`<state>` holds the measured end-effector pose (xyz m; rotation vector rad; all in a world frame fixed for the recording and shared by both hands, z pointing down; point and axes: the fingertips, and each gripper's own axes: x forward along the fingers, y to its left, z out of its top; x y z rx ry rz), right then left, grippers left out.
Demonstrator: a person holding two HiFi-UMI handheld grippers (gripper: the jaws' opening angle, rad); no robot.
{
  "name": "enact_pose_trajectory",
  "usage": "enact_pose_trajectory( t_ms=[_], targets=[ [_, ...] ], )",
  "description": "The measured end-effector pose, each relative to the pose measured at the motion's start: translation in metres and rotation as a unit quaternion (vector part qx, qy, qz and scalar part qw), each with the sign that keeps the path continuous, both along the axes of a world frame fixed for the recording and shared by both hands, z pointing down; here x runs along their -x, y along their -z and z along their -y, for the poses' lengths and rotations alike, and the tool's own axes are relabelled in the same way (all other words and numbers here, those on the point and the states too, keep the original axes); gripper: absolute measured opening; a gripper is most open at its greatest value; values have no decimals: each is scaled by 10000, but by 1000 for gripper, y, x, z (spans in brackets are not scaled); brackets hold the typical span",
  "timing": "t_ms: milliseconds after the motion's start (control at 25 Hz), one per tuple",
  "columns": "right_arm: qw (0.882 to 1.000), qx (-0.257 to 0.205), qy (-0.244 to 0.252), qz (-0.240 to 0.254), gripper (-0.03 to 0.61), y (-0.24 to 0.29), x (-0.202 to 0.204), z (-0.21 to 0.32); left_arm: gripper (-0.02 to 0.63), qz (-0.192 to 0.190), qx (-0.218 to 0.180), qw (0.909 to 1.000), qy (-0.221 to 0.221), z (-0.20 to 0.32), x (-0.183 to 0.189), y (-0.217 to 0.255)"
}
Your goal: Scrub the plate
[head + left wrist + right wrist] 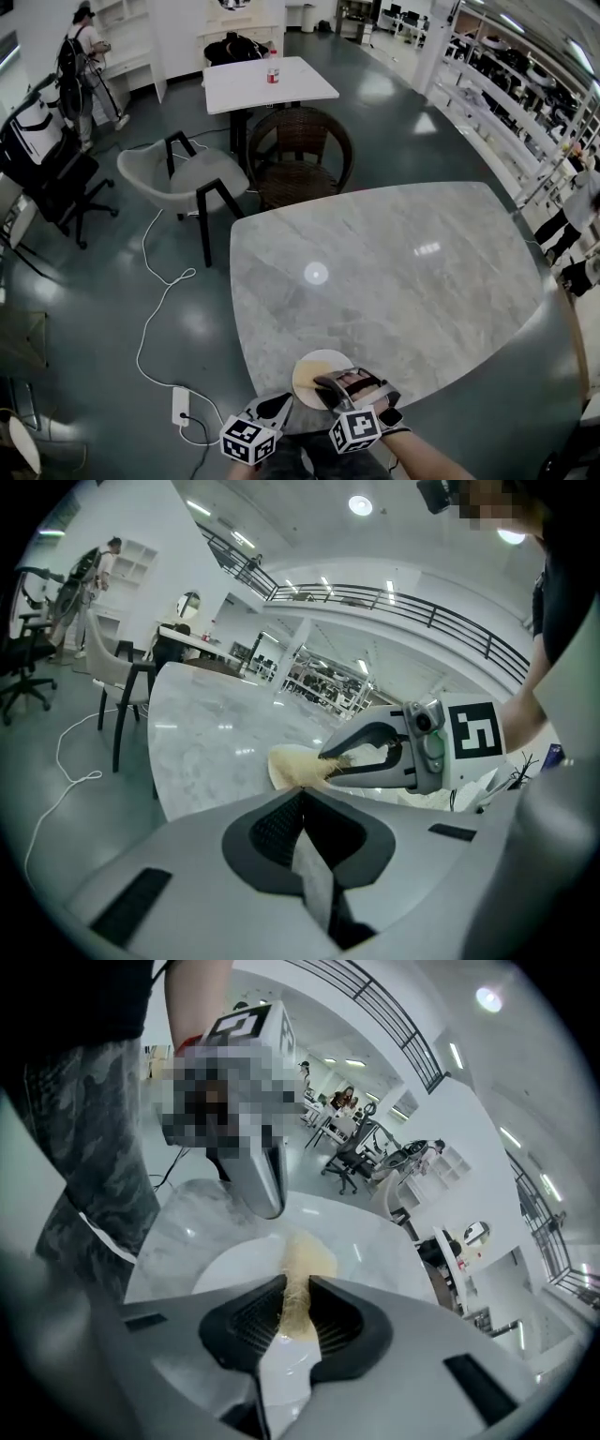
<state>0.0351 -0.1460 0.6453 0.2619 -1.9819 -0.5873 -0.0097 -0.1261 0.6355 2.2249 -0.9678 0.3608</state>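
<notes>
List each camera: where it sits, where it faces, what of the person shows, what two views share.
Head view: on the person's head, facing steeply down at the marble table; left gripper, right gripper and a forearm show below.
Left gripper view: on the left gripper, facing along its shut jaws across the table; arm and torso at right.
Right gripper view: on the right gripper, facing down onto the plate; trousers at left.
Shared: both gripper views show the right gripper's scrubber.

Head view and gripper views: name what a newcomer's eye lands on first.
The big marble table fills the head view, a pale plate at its near edge. Over that plate the right hand-held gripper is shut on a tan scrubber, the left hand-held gripper shut beside it.
</notes>
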Motion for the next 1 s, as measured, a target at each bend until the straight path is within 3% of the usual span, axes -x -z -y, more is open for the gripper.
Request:
enact_pose_trajectory(
  t_ms=[400,760,1000],
  targets=[
    [9963,-225,-828,-113,77,6,-35,32,11,57,32,9999,-146,-3,-4,-1],
    [9948,17,-1006,-175,77,0,-55,-7,11,27,44,9999,-109,-2,-2,-1],
    [9931,309,-1127,107,77,2,-47,-32,11,-15,35,10000,-62,-2,-1,-1]
  ],
)
